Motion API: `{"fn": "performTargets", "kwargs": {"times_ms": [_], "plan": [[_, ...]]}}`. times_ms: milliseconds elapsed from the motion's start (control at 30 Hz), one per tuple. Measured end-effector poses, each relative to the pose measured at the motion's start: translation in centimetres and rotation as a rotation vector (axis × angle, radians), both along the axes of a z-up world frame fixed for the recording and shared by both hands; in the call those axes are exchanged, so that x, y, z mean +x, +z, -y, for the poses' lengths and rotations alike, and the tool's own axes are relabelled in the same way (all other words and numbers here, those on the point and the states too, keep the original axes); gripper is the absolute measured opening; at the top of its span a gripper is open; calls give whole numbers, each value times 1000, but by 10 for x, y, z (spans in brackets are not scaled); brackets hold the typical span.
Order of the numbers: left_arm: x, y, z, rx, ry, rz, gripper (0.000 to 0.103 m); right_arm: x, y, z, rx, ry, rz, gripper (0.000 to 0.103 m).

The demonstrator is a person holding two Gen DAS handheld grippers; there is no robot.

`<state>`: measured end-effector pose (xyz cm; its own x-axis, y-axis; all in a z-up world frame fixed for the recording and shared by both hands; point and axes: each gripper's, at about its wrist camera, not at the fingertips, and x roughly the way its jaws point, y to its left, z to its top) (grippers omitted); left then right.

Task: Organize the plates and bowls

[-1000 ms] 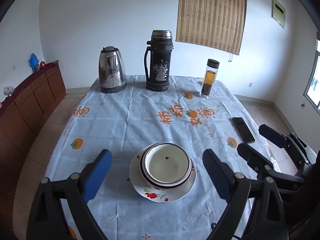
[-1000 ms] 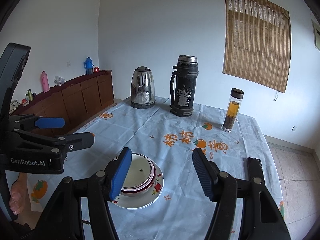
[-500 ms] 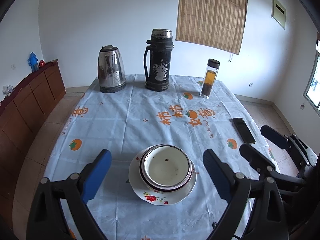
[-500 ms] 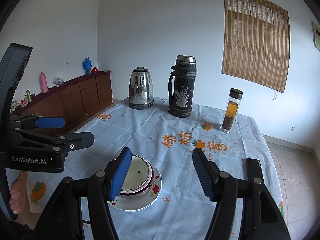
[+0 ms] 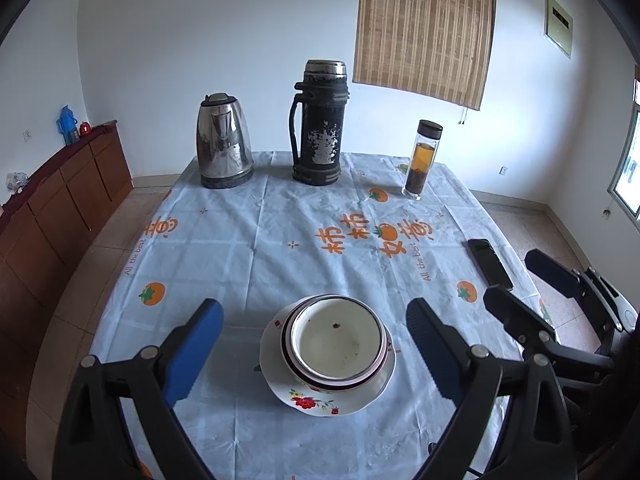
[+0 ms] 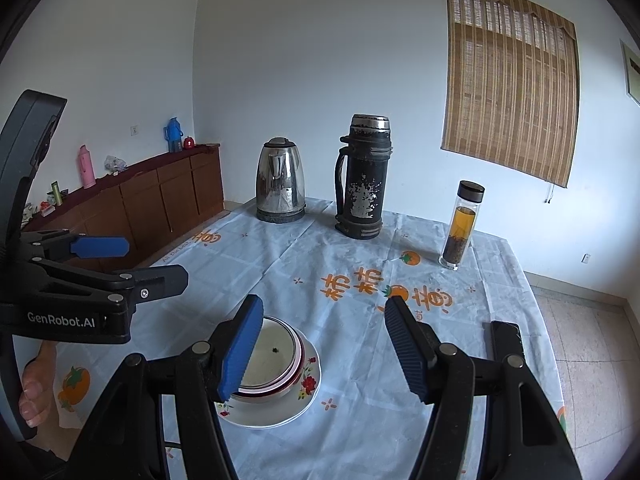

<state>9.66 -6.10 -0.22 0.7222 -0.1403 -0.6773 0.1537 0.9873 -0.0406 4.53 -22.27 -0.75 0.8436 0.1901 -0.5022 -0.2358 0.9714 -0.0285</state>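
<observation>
Stacked: bowls point(image 5: 337, 340) nested on floral plate point(image 5: 320, 398), left tongs point(image 5: 314, 354) and right tongs point(image 6: 322, 350) spread wide, empty; apparently finished, withdrawal likely next.

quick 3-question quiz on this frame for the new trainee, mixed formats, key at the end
1. True or false: the bowls sit stacked on the floral plate.
2. Multiple choice: what lies on the tablecloth nearest the right gripper in the left wrist view? A) the steel kettle B) the black phone C) the tea bottle
3. Fill in: the left gripper is ____, holding nothing, its blue pads on either side of the bowl stack in its own view.

Key: 1 true. 2 B. 3 open.
</observation>
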Motion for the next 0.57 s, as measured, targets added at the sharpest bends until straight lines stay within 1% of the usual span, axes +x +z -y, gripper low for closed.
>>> {"fn": "performTargets", "kwargs": {"times_ms": [167, 400, 567], "plan": [[4, -1, -1, 20, 19, 4, 99, 2, 2, 0, -1, 2, 3, 65], [6, -3, -2, 40, 29, 19, 99, 8, 0, -2, 0, 7, -2, 65], [8, -4, 0, 36, 22, 13, 99, 9, -3, 1, 1, 6, -5, 65]]}}
